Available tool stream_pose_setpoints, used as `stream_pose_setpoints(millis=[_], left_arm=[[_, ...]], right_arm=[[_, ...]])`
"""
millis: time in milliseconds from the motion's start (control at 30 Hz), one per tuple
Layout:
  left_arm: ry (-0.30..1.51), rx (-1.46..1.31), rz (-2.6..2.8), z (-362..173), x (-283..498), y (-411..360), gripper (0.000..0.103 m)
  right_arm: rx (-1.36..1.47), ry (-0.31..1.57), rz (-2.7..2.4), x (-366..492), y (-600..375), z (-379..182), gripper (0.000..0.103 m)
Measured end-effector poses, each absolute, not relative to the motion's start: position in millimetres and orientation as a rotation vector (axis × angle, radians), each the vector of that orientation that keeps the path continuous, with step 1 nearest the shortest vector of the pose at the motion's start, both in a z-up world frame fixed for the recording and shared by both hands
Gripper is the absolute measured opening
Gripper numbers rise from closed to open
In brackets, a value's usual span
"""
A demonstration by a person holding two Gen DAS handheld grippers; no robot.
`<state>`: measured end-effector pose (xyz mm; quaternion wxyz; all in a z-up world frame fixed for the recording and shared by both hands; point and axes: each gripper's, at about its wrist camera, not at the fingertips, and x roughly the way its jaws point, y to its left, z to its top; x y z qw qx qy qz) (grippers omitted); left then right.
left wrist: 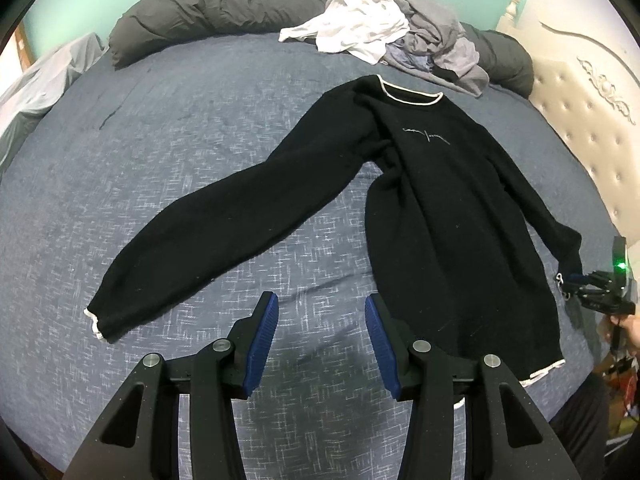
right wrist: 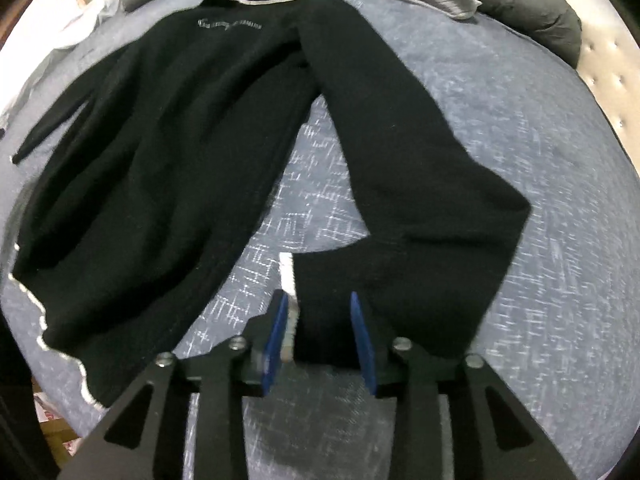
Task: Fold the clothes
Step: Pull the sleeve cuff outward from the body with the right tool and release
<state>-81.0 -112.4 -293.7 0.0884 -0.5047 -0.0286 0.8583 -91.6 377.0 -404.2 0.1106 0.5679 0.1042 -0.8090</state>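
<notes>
With the black sweater (left wrist: 440, 200) being spread flat on the bed (left wrist: 200, 140), the left tool (left wrist: 322, 344) is being held half open and empty, while the cuff (right wrist: 316, 312) is being left loose between the parted pads of the right tool (right wrist: 320, 340), so the sleeve is judged likely to be dropped crumpled.

Even indoor light, strong fisheye bend

Left wrist view is sharp; the right wrist view is smeared by motion blur (worst on the bedsheet (right wrist: 540, 240)), dark corners ring both, and the black sweater (left wrist: 440, 200) swallows detail
</notes>
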Motion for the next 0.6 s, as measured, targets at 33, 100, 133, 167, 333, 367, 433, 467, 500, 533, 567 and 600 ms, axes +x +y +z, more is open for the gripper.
stream_pose_setpoints(millis=[33, 100, 133, 167, 333, 367, 433, 467, 500, 533, 567, 600], left_arm=[[-0.083, -1.502, 2.553, -294, -81, -112, 0.049], [-0.087, -1.503, 2.553, -295, -82, -111, 0.049], [-0.091, -1.503, 2.553, -295, -82, -111, 0.049], [-0.093, -1.503, 2.553, -296, -82, -112, 0.049], [-0.092, -1.509, 2.55, -299, -83, -112, 0.049], [-0.093, -1.509, 2.549, -299, -83, -113, 0.049], [-0.092, -1.51, 2.548, -300, -83, -113, 0.049], [-0.093, -1.509, 2.548, -300, -83, -113, 0.049], [-0.095, -1.509, 2.548, -299, -83, -114, 0.049], [-0.098, -1.508, 2.548, -299, -83, -114, 0.049], [-0.102, -1.508, 2.548, -299, -83, -115, 0.049], [-0.11, -1.508, 2.548, -299, -83, -116, 0.049]], right_arm=[[1.68, 0.325, -2.372, -92, 375, -409, 0.042], [1.696, 0.354, -2.368, -93, 372, -417, 0.042], [1.694, 0.355, -2.374, -93, 372, -419, 0.042], [1.69, 0.354, -2.38, -92, 372, -419, 0.043], [1.641, 0.35, -2.404, -87, 380, -414, 0.013], [1.632, 0.325, -2.419, -86, 386, -411, 0.009], [1.609, 0.25, -2.447, -84, 400, -404, 0.007], [1.594, 0.218, -2.459, -82, 407, -399, 0.006], [1.576, 0.192, -2.468, -78, 414, -393, 0.006], [1.559, 0.167, -2.477, -75, 421, -388, 0.006], [1.539, 0.145, -2.488, -72, 429, -382, 0.006], [1.52, 0.122, -2.507, -69, 440, -376, 0.006]])
